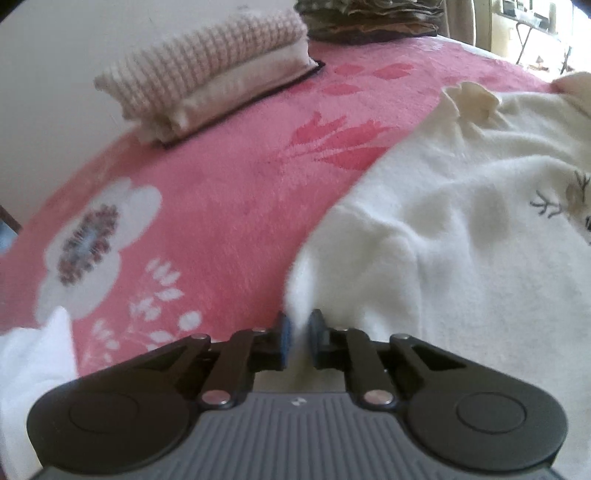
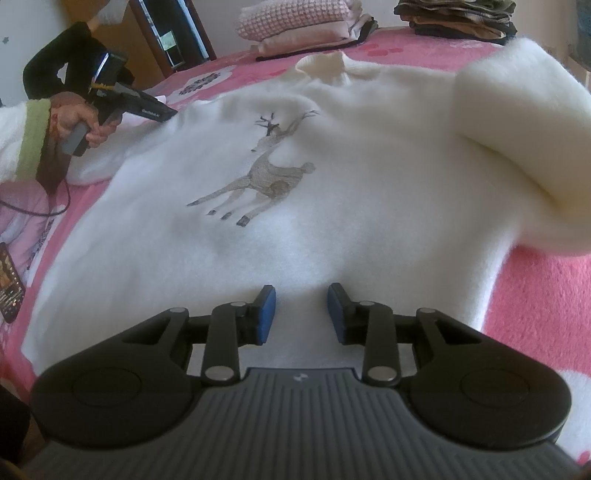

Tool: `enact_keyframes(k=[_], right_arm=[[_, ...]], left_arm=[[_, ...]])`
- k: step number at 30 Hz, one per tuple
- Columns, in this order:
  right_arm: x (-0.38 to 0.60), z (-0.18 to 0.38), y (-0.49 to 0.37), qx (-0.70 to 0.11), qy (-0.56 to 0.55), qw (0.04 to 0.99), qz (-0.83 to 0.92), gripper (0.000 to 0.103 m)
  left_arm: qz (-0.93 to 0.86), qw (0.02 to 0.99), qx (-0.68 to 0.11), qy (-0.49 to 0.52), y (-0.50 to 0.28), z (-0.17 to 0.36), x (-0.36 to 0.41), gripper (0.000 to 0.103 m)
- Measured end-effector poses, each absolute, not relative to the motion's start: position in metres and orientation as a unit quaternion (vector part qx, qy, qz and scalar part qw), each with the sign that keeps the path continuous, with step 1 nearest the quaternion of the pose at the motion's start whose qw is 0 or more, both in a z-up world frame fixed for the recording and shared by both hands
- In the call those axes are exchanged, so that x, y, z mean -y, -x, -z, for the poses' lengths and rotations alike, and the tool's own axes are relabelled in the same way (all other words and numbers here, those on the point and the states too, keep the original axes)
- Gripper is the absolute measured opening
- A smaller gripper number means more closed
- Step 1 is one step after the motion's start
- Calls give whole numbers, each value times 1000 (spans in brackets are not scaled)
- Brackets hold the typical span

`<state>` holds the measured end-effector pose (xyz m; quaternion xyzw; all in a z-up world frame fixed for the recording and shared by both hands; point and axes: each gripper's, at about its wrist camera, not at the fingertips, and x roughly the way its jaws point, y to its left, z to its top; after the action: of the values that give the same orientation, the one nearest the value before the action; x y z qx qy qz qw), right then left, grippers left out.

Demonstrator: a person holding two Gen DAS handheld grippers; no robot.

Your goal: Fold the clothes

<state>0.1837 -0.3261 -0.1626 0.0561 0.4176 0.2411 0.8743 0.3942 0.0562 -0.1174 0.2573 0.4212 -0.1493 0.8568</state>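
A white fleece sweater (image 1: 461, 240) (image 2: 351, 229) with a stitched deer (image 2: 266, 173) lies front up on the pink floral blanket (image 1: 207, 206). One thick sleeve (image 2: 517, 129) on the right is folded up over the body. My left gripper (image 1: 300, 334) is shut on the sweater's other sleeve edge, with white fabric pinched between its blue pads. In the right wrist view a hand holds that gripper (image 2: 168, 112) at the sweater's left side. My right gripper (image 2: 301, 310) hovers open over the sweater's near hem, nothing between its fingers.
Folded pink-checked clothes (image 1: 207, 74) (image 2: 295, 26) and a dark folded stack (image 1: 373, 18) (image 2: 458, 18) sit at the bed's far side. A phone (image 2: 9, 284) and a black cable (image 2: 55, 206) lie at the left edge. A white cloth (image 1: 33, 362) lies near left.
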Motion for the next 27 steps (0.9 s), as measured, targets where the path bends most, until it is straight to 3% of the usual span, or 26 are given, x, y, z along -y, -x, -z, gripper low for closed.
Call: enact_keyframes(k=[4, 11, 12, 14, 16, 21, 27], right_arm=[[327, 163, -183, -414, -57, 876, -243, 31], [330, 165, -181, -408, -66, 877, -246, 32], [331, 165, -181, -407, -67, 877, -246, 32], [331, 166, -180, -404, -68, 878, -247, 32], [332, 166, -179, -401, -67, 879, -249, 32], [333, 166, -179, -402, -68, 877, -254, 33], [324, 143, -192, -428, -31, 866, -255, 34]], left_arm=[[88, 881, -370, -281, -386, 107, -55, 11], [29, 855, -364, -368, -399, 154, -24, 13], [29, 860, -365, -356, -400, 150, -26, 14], [35, 871, -369, -321, -400, 135, -36, 30], [25, 888, -371, -269, -402, 116, -51, 35], [24, 916, -375, -138, -418, 78, -60, 37], [93, 920, -366, -100, -375, 74, -12, 44]])
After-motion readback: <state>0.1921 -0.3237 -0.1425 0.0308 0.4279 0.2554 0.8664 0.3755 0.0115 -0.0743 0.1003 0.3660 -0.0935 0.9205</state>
